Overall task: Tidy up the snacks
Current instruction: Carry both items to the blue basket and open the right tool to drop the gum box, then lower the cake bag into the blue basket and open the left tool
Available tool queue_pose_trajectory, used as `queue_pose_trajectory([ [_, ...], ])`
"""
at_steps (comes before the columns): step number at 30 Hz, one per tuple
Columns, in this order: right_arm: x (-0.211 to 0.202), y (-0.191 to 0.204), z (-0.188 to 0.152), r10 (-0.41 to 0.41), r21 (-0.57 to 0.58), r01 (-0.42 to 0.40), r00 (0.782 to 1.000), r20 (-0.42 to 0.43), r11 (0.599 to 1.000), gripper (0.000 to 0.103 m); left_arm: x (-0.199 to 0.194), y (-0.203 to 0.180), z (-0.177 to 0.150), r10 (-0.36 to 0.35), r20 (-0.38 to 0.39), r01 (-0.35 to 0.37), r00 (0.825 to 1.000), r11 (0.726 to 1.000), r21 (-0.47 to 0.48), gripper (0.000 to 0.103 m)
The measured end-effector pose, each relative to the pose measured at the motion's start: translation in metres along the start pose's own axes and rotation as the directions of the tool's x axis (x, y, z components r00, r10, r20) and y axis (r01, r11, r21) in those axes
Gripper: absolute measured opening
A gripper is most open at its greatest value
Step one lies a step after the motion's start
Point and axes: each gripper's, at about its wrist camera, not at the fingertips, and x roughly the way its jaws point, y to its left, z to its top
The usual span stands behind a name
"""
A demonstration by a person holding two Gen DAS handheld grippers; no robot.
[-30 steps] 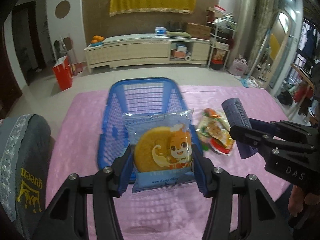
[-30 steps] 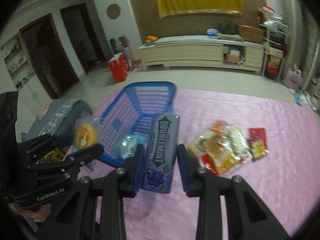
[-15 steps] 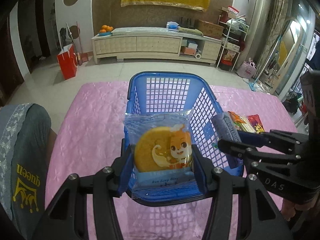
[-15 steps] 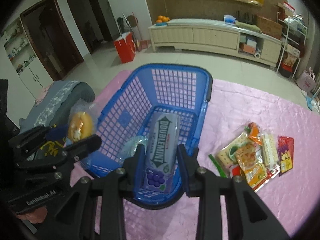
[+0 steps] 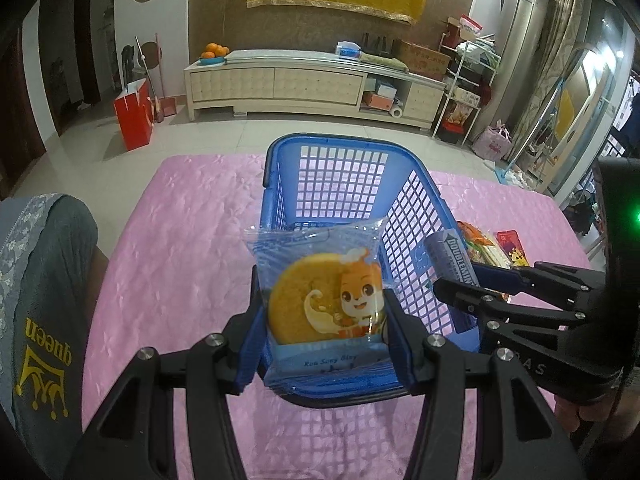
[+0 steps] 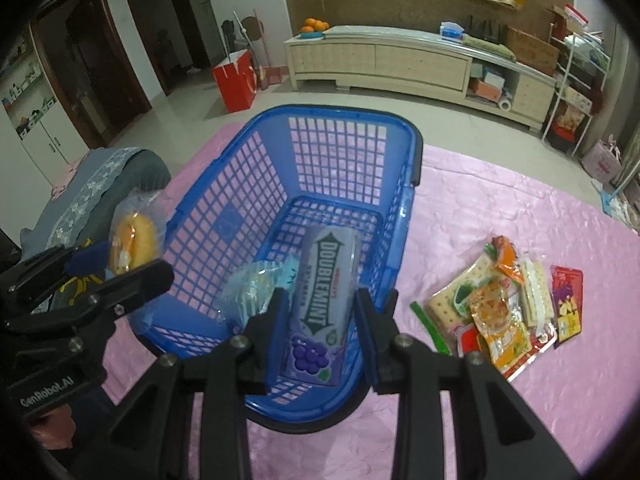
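A blue plastic basket (image 5: 412, 208) (image 6: 224, 216) stands on the pink tablecloth. My left gripper (image 5: 322, 320) is shut on a clear-wrapped round cake packet (image 5: 324, 300) and holds it over the basket's near rim; the packet also shows in the right wrist view (image 6: 132, 240). My right gripper (image 6: 320, 312) is shut on a purple Doublemint gum pack (image 6: 324, 280) and holds it inside the basket, above its floor; the pack also shows in the left wrist view (image 5: 452, 264). A pale blue wrapped snack (image 6: 256, 288) lies in the basket.
A pile of loose snack packets (image 6: 504, 304) lies on the tablecloth right of the basket. A grey chair back (image 5: 36, 304) stands at the table's left edge. Beyond the table are a tiled floor, a red bag (image 5: 134, 120) and a long cabinet (image 5: 312, 84).
Both grippers moved forward and up with their packs. The gum pack went from beside the basket to inside it. The cake packet came over the near rim.
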Motion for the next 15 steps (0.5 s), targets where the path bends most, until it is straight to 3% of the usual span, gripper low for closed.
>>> queue_pose_trajectory([
  [4, -0.002, 0.002, 0.000, 0.014, 0.008, -0.014, 1.000, -0.007, 1.000, 0.046, -0.005, 0.001, 0.000, 0.000, 0.003, 0.000, 1.000, 1.000, 0.006, 0.052],
  [7, -0.007, 0.005, -0.001, 0.028, 0.002, -0.028, 1.000, 0.000, 1.000, 0.061, -0.006, 0.002, 0.001, -0.005, 0.004, 0.005, 1.000, 1.000, 0.001, 0.052],
  [9, -0.011, 0.007, 0.000, -0.012, 0.001, 0.012, 1.000, 0.014, 1.000, 0.079, -0.007, 0.001, 0.002, -0.008, 0.003, 0.008, 1.000, 1.000, 0.007, 0.052],
  [15, -0.021, -0.008, 0.002, -0.034, 0.047, 0.033, 0.999, 0.030, 0.998, 0.082, -0.004, -0.007, 0.007, -0.007, -0.006, 0.007, 1.000, 0.999, 0.037, 0.052],
])
